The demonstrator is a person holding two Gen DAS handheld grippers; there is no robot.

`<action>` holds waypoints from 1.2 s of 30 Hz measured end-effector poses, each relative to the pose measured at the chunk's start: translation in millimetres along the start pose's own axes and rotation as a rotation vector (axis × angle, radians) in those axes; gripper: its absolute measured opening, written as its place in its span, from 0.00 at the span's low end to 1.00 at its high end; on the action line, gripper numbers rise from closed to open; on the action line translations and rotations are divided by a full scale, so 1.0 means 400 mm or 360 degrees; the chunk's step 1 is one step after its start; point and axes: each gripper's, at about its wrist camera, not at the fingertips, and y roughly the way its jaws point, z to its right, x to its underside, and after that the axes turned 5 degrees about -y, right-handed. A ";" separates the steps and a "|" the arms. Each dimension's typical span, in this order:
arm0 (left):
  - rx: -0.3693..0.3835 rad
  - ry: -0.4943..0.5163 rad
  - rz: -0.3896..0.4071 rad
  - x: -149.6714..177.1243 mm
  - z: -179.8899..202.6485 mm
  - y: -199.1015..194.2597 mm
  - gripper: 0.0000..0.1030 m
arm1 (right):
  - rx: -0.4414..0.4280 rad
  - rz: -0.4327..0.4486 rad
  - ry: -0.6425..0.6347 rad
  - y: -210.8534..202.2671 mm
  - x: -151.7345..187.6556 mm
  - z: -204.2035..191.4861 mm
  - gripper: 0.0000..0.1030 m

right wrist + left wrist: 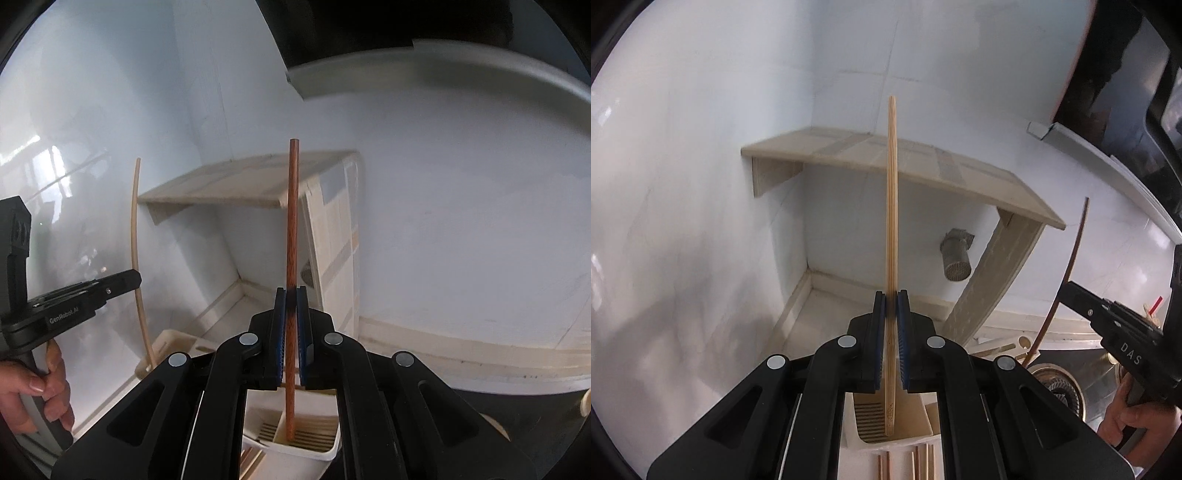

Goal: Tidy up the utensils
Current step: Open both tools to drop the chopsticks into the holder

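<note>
My left gripper (891, 295) is shut on a pale bamboo chopstick (891, 203) that stands upright. The chopstick's lower end sits inside a cream utensil holder (916, 432) with a slotted floor. My right gripper (291, 291) is shut on a reddish-brown chopstick (293, 214), also upright, whose foot rests in a compartment of the same holder (317, 448). Each gripper shows in the other's view: the right gripper (1065, 286) with its dark chopstick (1071, 258), and the left gripper (136, 277) with its pale chopstick (136, 221).
A wooden corner shelf (849, 147) juts from the white tiled walls behind the holder. Several brown chopsticks (919, 461) lie in front of the holder. A stove burner (1060, 384) sits to the right. A person's hands (1126, 417) (37, 387) grip the handles.
</note>
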 end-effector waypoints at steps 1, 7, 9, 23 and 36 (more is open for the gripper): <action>0.0008 -0.0012 -0.0025 0.002 -0.003 0.007 0.06 | -0.0003 -0.0007 0.0000 0.002 0.004 0.000 0.06; 0.0009 0.0017 -0.0066 0.011 -0.004 0.002 0.10 | -0.0002 -0.0076 0.0003 0.017 0.018 -0.002 0.11; 0.0016 0.0015 -0.0080 0.017 -0.007 -0.002 0.14 | -0.0007 -0.0087 0.0015 0.015 0.020 0.000 0.27; -0.0035 -0.0027 -0.0128 0.036 -0.052 -0.038 0.17 | 0.0014 -0.0139 0.0018 0.002 0.025 -0.007 0.36; -0.0045 0.0015 -0.0159 0.084 -0.065 -0.096 0.39 | 0.0048 -0.0185 0.0003 -0.038 0.053 -0.057 0.50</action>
